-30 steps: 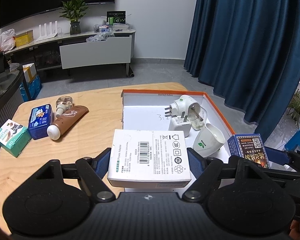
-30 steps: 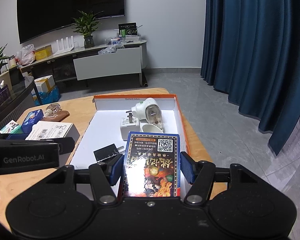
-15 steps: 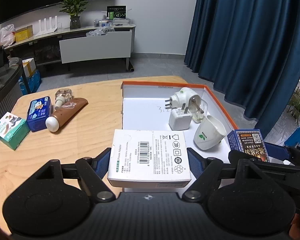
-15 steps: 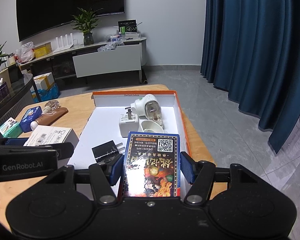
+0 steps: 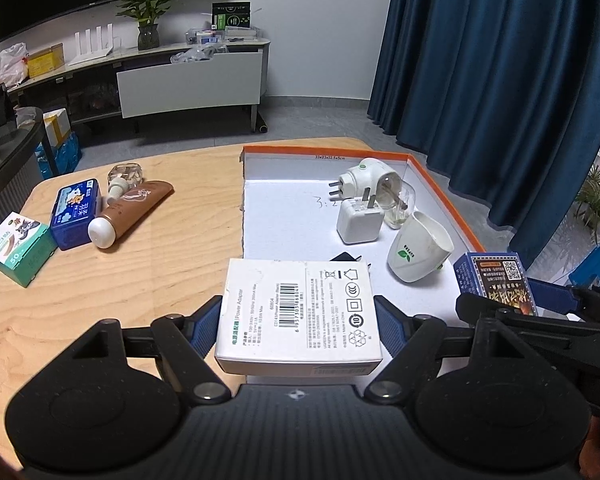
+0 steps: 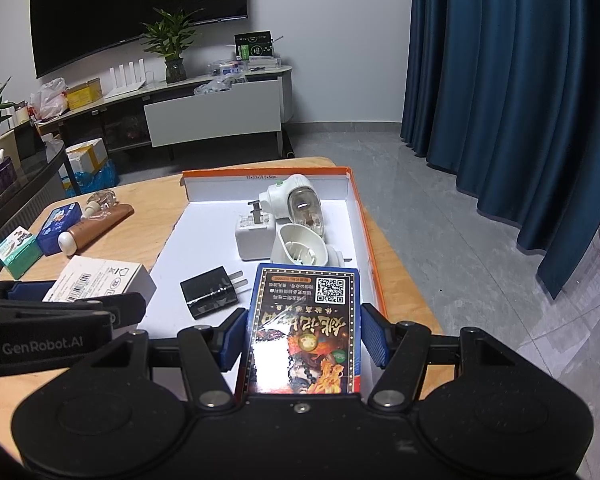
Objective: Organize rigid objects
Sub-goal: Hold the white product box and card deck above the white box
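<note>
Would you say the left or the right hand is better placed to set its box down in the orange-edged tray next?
Probably the right. Its tool holds the dark printed box already over the tray floor, with bare white space below. The left tool holds the white adapter box at the tray's near-left corner, partly over the table.

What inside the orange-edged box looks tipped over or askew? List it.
The white cup with the green leaf logo lies tipped on its side in the orange-edged box. The plug-in vaporizer lies on its side too, prongs pointing sideways. Nothing looks spilled or broken.
</note>
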